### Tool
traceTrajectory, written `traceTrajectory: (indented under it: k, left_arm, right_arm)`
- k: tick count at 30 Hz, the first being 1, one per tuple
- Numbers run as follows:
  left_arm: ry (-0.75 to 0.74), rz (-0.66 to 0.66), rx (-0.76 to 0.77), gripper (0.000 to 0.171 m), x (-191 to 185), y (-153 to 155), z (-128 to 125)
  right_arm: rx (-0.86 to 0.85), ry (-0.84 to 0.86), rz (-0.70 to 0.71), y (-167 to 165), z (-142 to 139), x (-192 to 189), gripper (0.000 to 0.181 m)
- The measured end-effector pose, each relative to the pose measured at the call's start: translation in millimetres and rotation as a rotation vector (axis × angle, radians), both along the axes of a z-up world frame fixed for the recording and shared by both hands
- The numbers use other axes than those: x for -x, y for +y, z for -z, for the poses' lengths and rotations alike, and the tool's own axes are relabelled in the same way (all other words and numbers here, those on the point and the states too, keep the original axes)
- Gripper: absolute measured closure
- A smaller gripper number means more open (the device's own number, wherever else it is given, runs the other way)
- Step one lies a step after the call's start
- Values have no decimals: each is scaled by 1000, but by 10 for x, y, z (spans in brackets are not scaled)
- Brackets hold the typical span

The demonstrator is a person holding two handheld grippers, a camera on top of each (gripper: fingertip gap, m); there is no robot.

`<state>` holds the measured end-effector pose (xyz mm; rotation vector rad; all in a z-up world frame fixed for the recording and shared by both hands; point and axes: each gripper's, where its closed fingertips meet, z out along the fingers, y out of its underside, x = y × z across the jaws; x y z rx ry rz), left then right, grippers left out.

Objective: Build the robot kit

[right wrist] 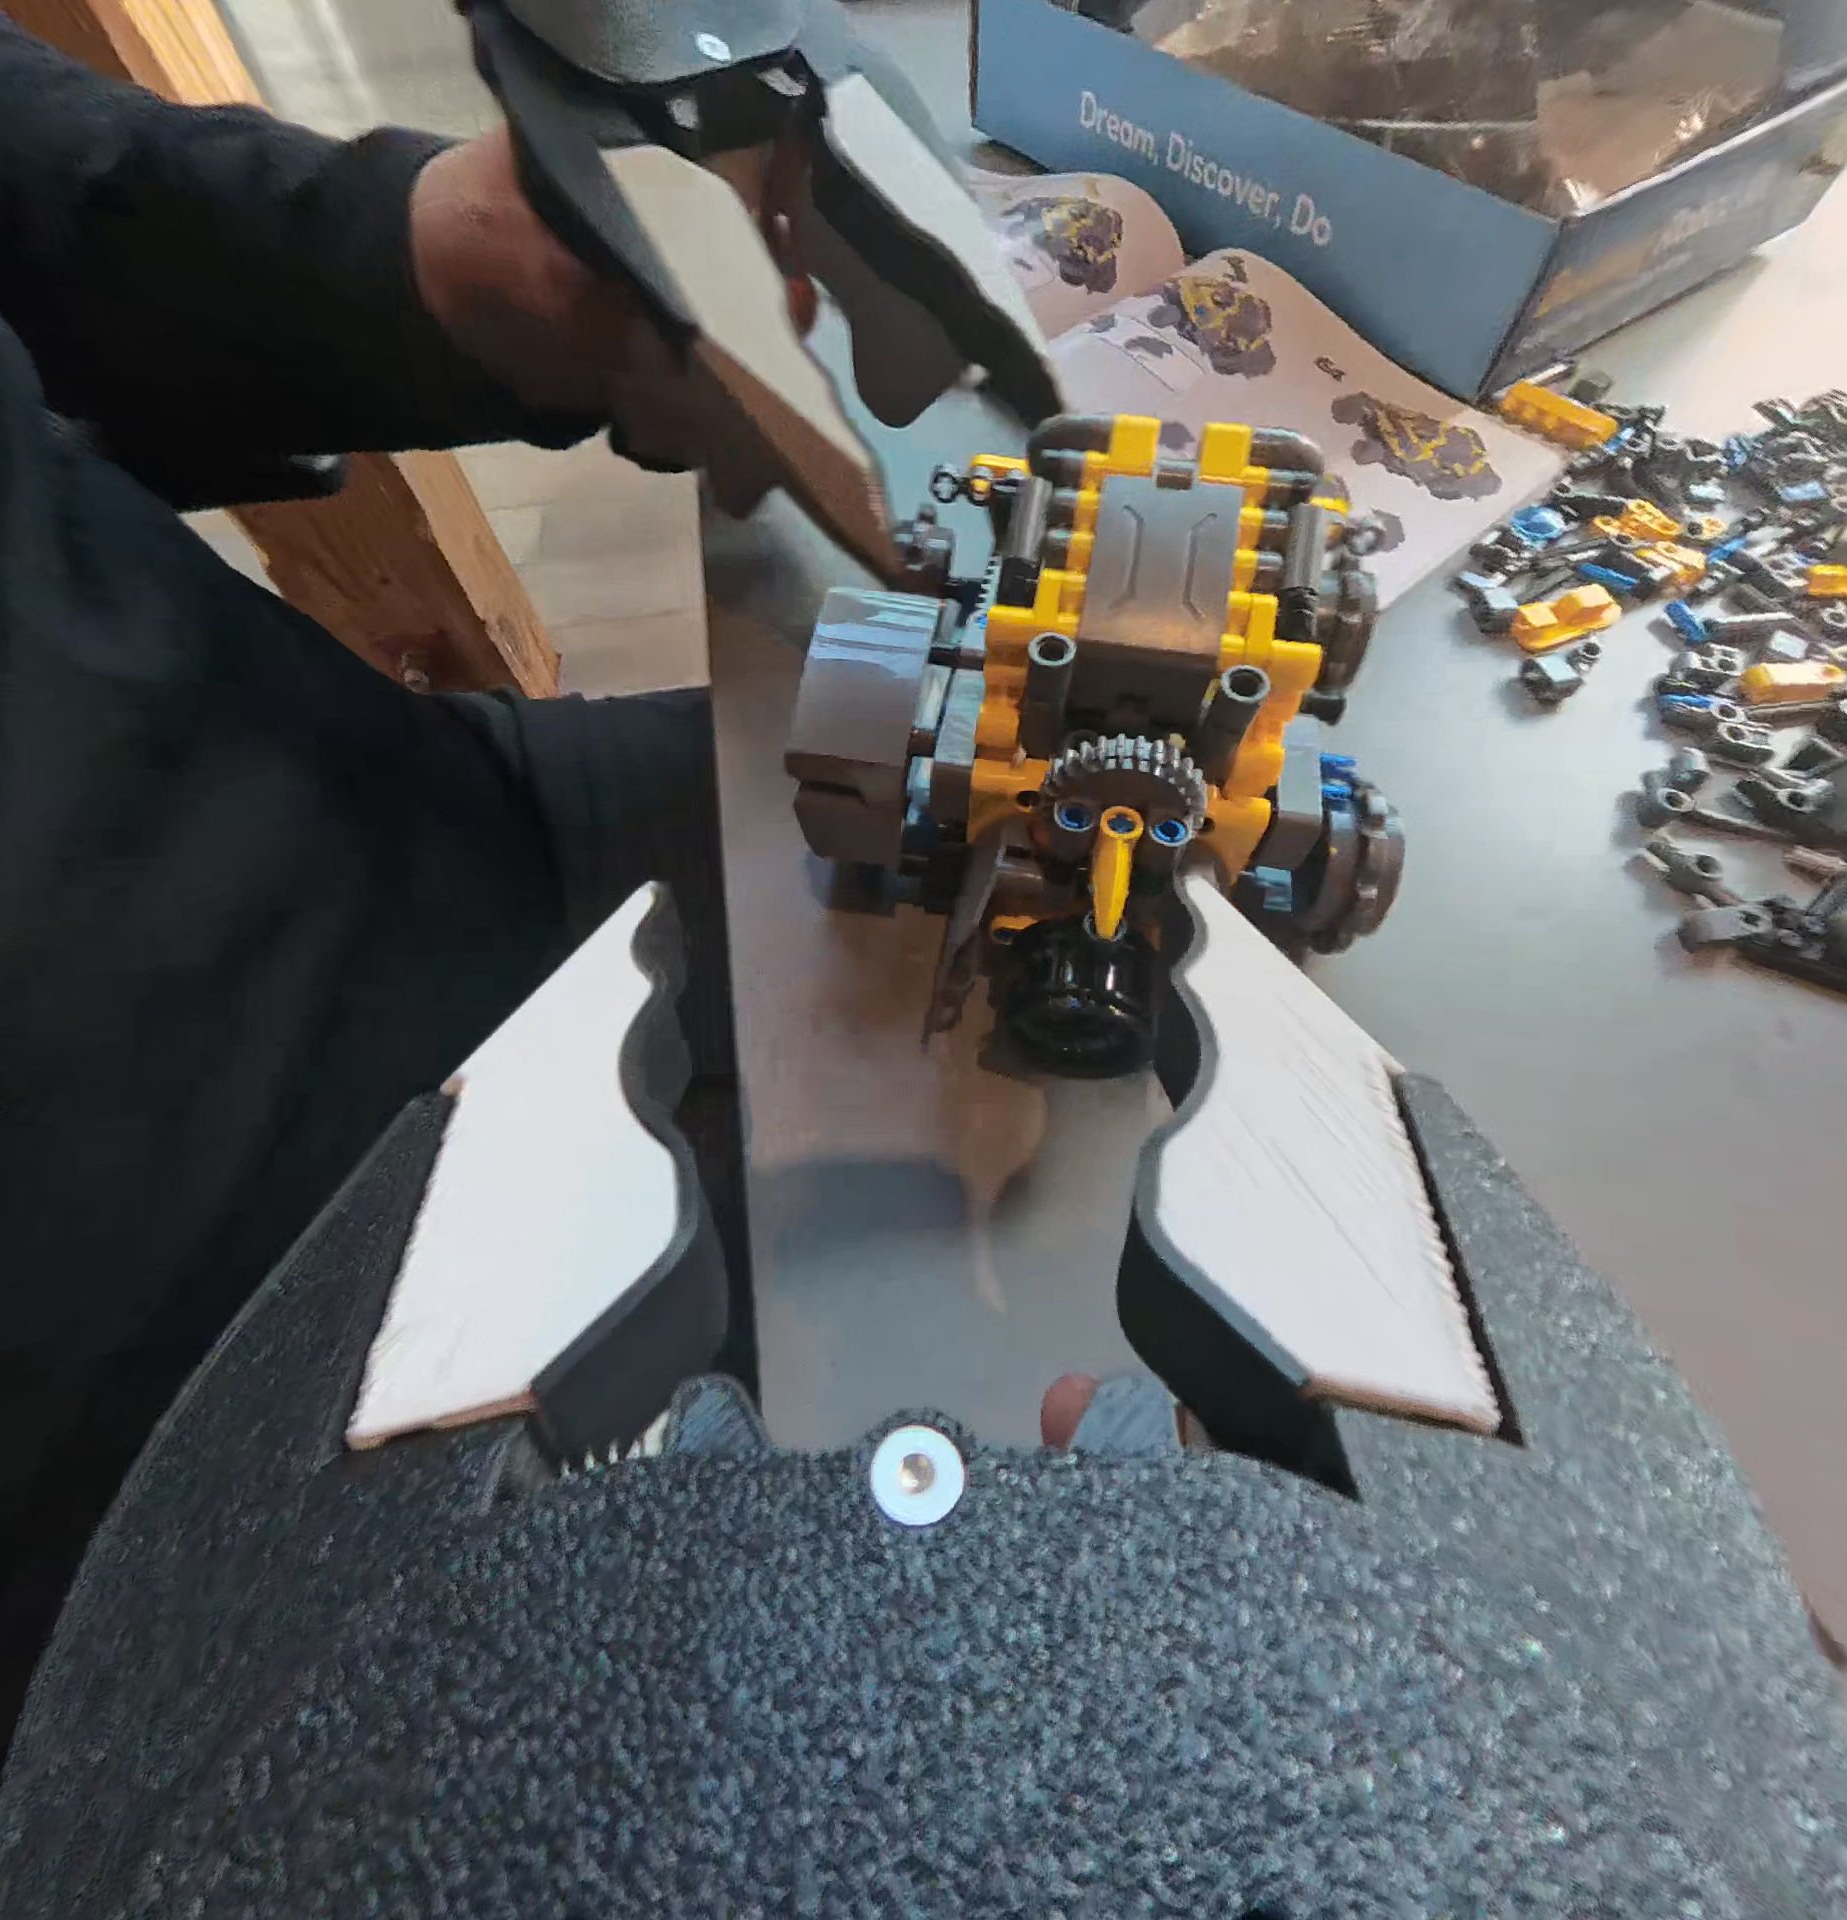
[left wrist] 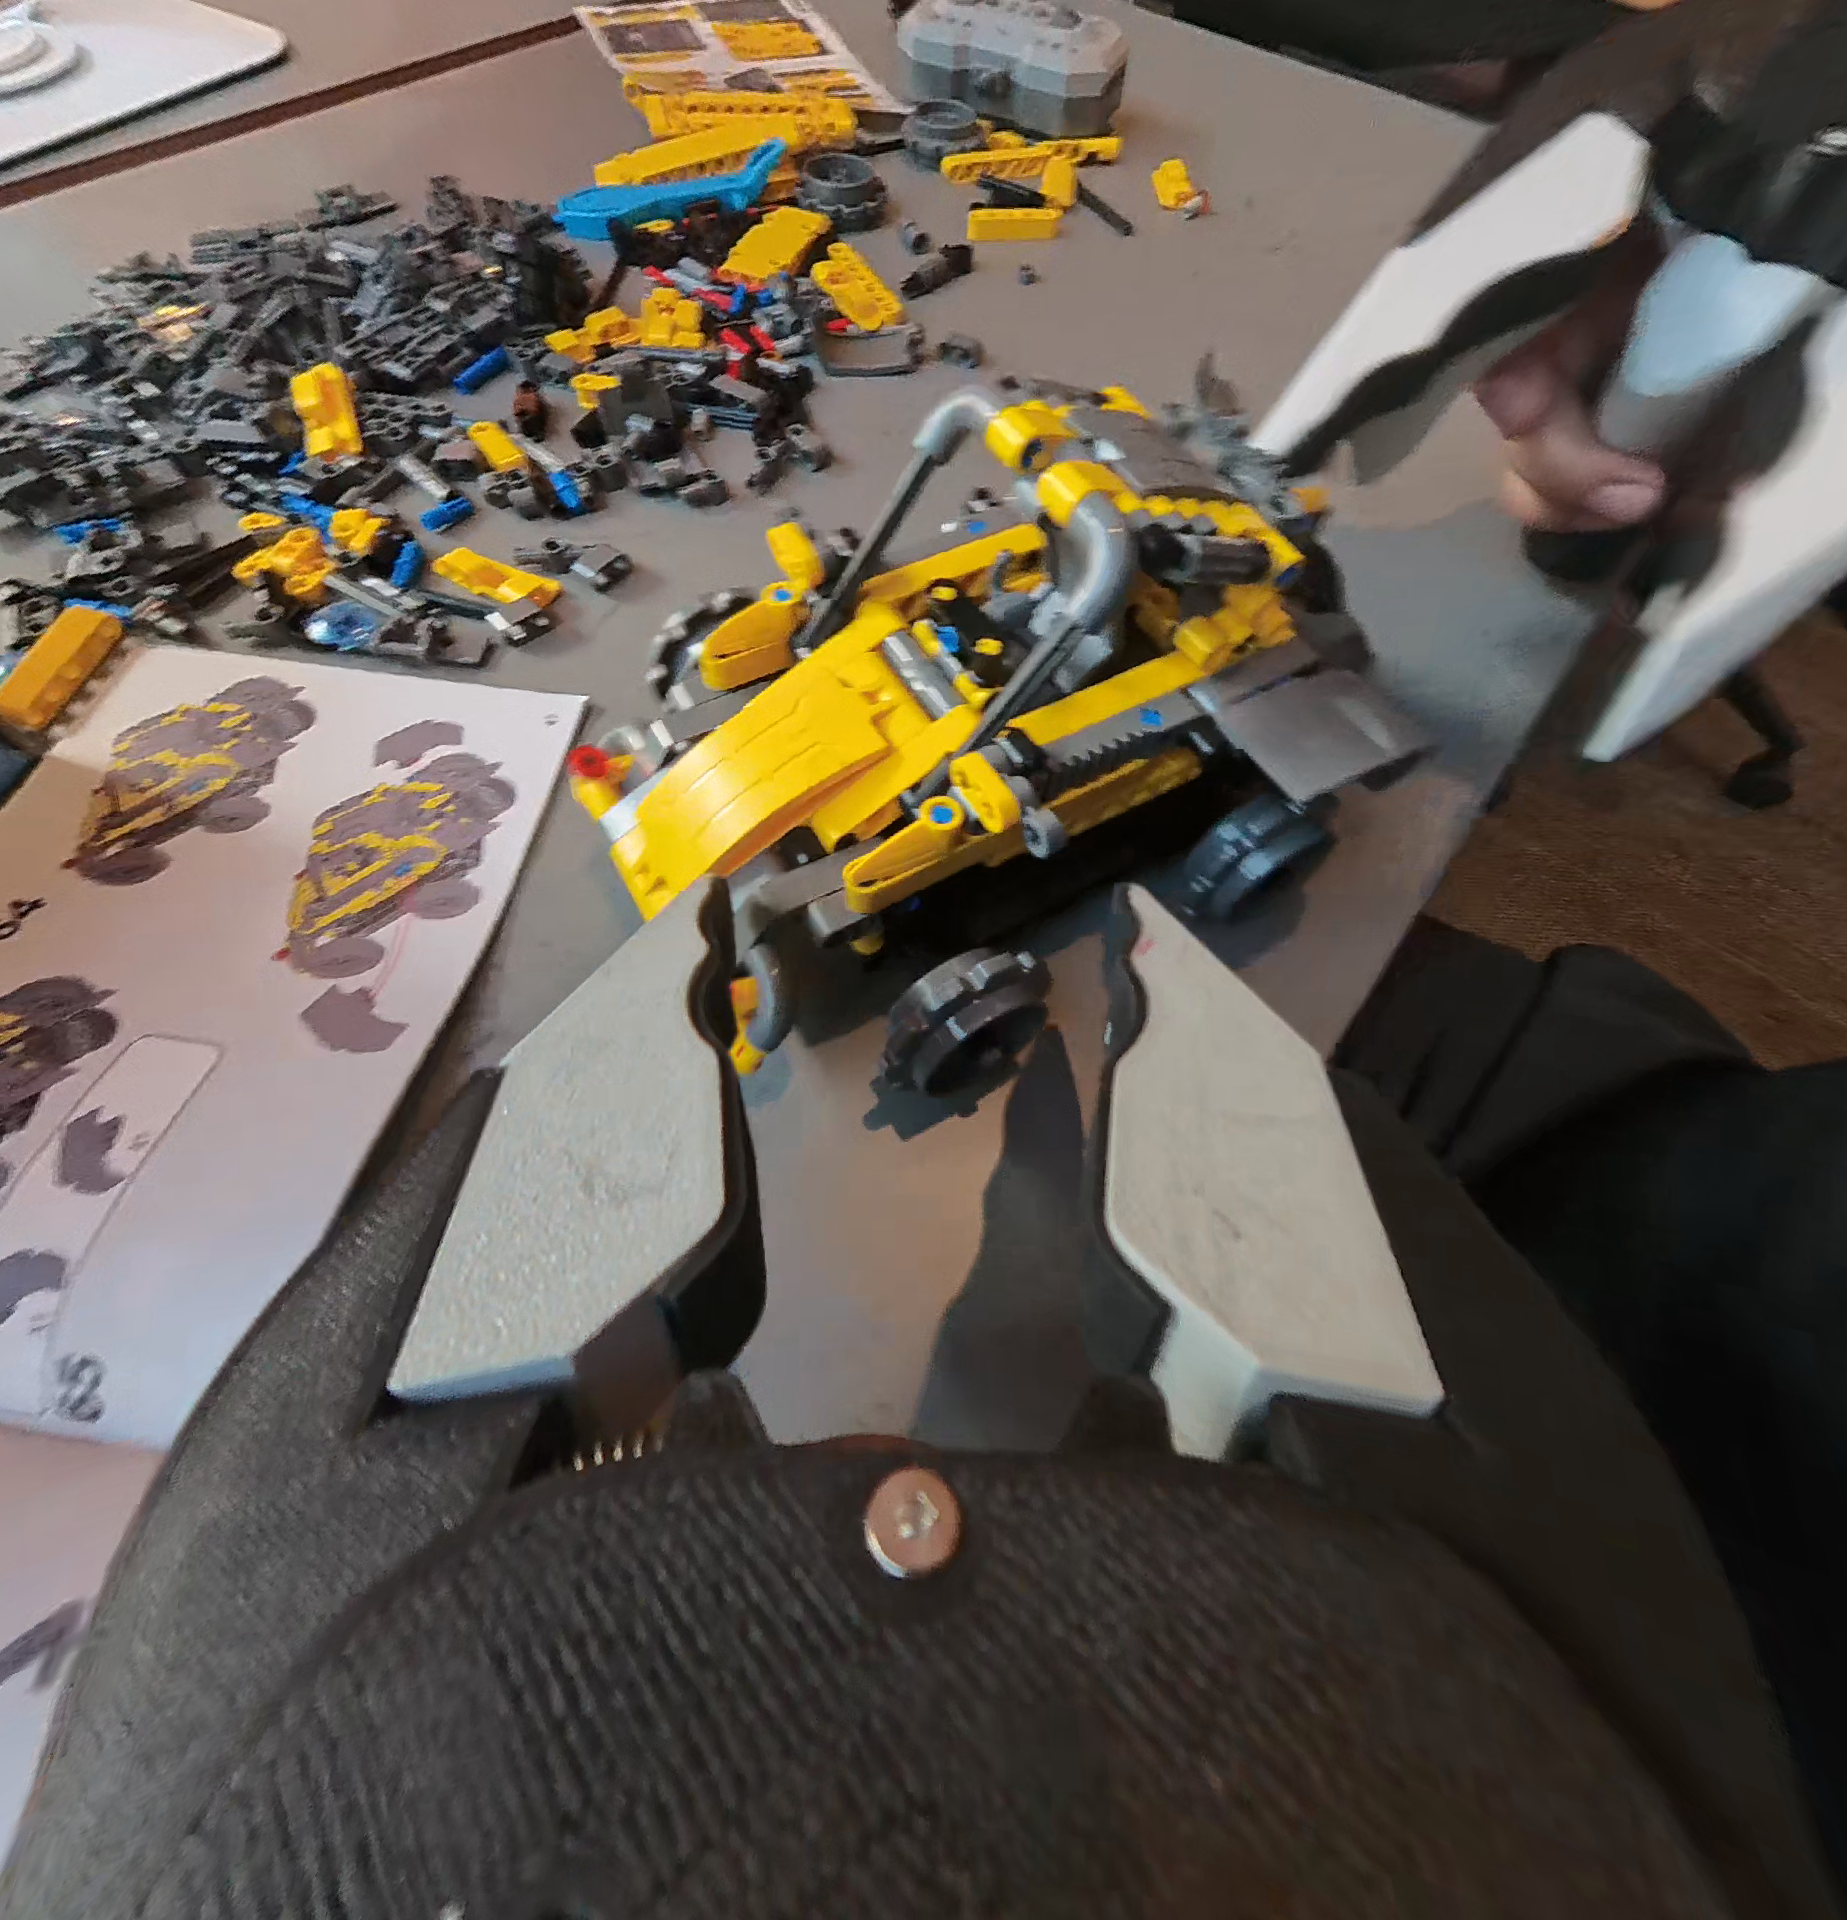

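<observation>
A yellow and grey brick-built car (left wrist: 981, 707) stands on the grey table (left wrist: 1002, 1247) near its edge. My left gripper (left wrist: 919, 914) is open at the car's front corner. Its left fingertip (left wrist: 713, 914) touches the front, and a front wheel (left wrist: 966, 1023) lies between the fingers. It also shows in the right wrist view (right wrist: 960, 478). My right gripper (right wrist: 924, 904) is open behind the car's rear (right wrist: 1137, 644). Its right finger (right wrist: 1303, 1143) is close beside a black hub (right wrist: 1080, 987) under a grey gear (right wrist: 1127, 774). It also shows in the left wrist view (left wrist: 1438, 592).
A wide pile of loose black, yellow and blue bricks (left wrist: 379, 364) lies beyond the car. An open instruction booklet (left wrist: 223, 987) lies at the left, a grey block (left wrist: 1012, 62) far back, and a blue box (right wrist: 1418, 177) beyond the booklet. The table edge (left wrist: 1418, 935) runs beside the car. Between my right fingertips and the grey block (left wrist: 1012, 62) there is roughly 35 cm.
</observation>
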<state>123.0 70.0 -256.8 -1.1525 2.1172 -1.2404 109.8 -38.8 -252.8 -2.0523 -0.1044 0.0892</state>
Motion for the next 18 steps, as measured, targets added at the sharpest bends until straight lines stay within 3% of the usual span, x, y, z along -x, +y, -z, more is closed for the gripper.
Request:
traceTrajectory:
  k: [5, 8, 10, 14, 17, 18]
  left_arm:
    - [18, -64, 35, 104, 70, 165, -13]
    - [-80, 32, 62, 101, 300, 64, -190]
    - [-138, 85, 36, 118, 456, -12, -258]
    - [-20, 93, -40, 111, 522, -116, -50]
    - [-36, 130, -30, 127, 539, -261, -97]
    - [-42, 138, -29, 140, 538, -297, -117]
  right_arm:
    - [-43, -5, -21, 27, -56, 202, 103]
    - [-21, -26, 20, -10, -47, 130, 106]
    - [-15, -12, 62, -40, -24, 45, 104]
    - [34, 31, 93, -10, 86, -10, 99]
    - [36, 9, 76, 38, 89, 64, 111]
    - [39, 7, 69, 53, 93, 106, 108]
